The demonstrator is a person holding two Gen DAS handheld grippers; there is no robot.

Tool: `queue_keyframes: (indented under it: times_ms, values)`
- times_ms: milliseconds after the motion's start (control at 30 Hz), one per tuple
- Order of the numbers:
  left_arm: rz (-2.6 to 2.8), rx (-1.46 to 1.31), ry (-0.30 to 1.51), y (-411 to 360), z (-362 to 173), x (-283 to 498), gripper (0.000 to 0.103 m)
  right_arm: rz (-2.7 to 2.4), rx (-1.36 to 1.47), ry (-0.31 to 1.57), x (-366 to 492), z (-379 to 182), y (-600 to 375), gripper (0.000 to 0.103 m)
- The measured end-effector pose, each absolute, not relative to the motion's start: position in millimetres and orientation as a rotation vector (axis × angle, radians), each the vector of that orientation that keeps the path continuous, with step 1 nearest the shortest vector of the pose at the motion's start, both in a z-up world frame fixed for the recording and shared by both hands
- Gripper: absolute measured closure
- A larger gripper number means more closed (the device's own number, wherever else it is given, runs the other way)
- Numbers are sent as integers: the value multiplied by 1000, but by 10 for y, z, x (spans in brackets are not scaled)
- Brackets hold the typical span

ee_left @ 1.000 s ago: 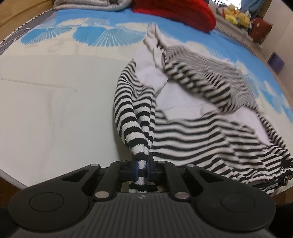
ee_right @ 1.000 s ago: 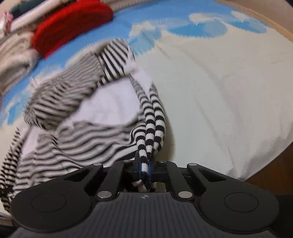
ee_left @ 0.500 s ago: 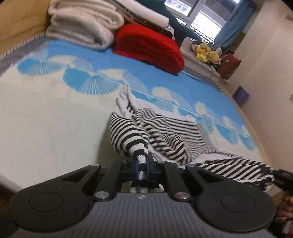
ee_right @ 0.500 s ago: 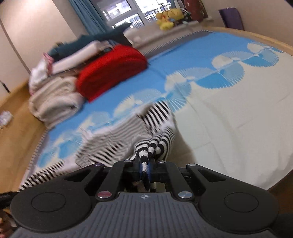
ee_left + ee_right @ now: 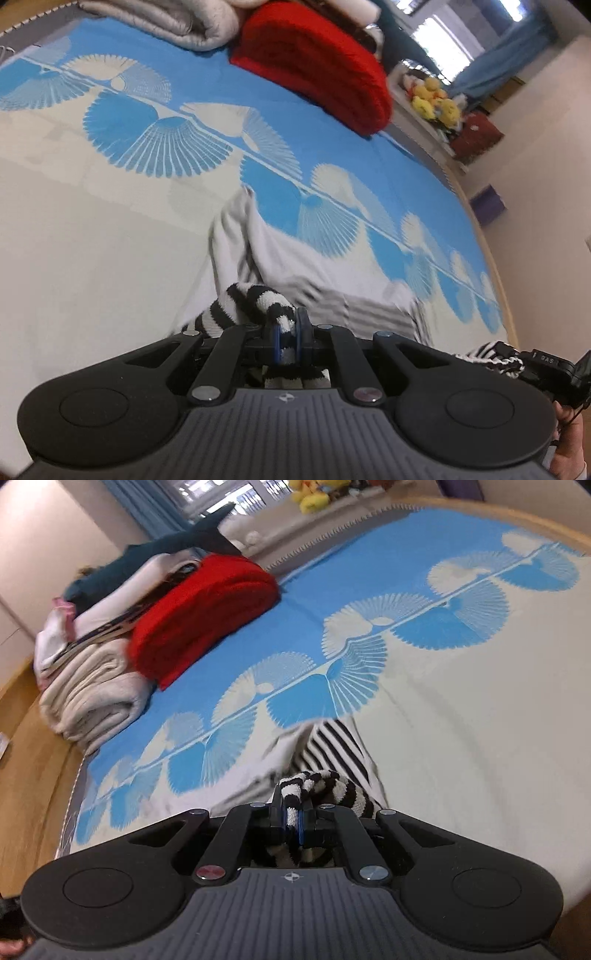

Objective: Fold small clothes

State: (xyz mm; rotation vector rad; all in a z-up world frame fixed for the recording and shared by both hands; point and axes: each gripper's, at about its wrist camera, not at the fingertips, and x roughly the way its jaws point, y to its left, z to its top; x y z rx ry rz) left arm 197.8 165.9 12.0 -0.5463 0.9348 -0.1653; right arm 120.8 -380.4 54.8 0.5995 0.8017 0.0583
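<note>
A black-and-white striped garment (image 5: 251, 302) with a white inside hangs between my two grippers above the bed. My left gripper (image 5: 287, 334) is shut on one striped edge of it. My right gripper (image 5: 293, 818) is shut on another striped edge (image 5: 325, 786). The cloth below both grippers is blurred and partly hidden by the gripper bodies. The right gripper also shows at the lower right of the left wrist view (image 5: 543, 369), with striped cloth in it.
The bed cover (image 5: 92, 229) is cream with blue fan shapes. A folded red blanket (image 5: 314, 62) and folded grey-white blankets (image 5: 96, 698) are stacked at the far end. Yellow plush toys (image 5: 432, 101) sit on a ledge beyond. The wooden bed frame (image 5: 33, 760) borders the left.
Both grippers have lifted the striped garment up off the bed. The views have tilted up toward the far end of the bed, and less of the garment lies spread below.
</note>
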Motion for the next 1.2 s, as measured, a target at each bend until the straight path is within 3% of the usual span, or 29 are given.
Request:
queue_keyframes:
  times_ms: [67, 133, 200, 300, 433, 567, 700, 833, 967, 1200]
  values:
    - [-143, -633, 930, 1753, -126, 2272, 92, 50, 596, 807, 1661, 385, -3775, 95]
    - [-98, -662, 939, 1828, -345, 2422, 78, -10, 618, 808, 1921, 184, -3776, 90]
    - [-40, -711, 979, 1898, -427, 2526, 78, -41, 574, 813, 2089, -63, -3746, 90]
    - [-126, -681, 909, 1842, -304, 2578, 75, -104, 613, 899, 2253, -239, -3784, 81]
    - [-199, -570, 937, 1639, -298, 2544, 71, -97, 644, 846, 2233, -127, -3922, 72]
    - [-210, -483, 964, 1462, -370, 2498, 71, -67, 644, 817, 2109, -90, -4020, 71]
    - [-207, -395, 965, 1233, -392, 2429, 54, 66, 580, 908, 1971, -183, -3890, 68]
    - [-164, -255, 949, 1023, -396, 2462, 38, 248, 510, 971, 1854, -189, -3704, 50]
    - [-139, -170, 952, 858, -450, 2541, 37, 367, 435, 1068, 1817, -268, -3558, 50]
    - [-106, -8, 930, 680, -596, 2742, 37, 299, 323, 1067, 1952, -373, -3426, 50]
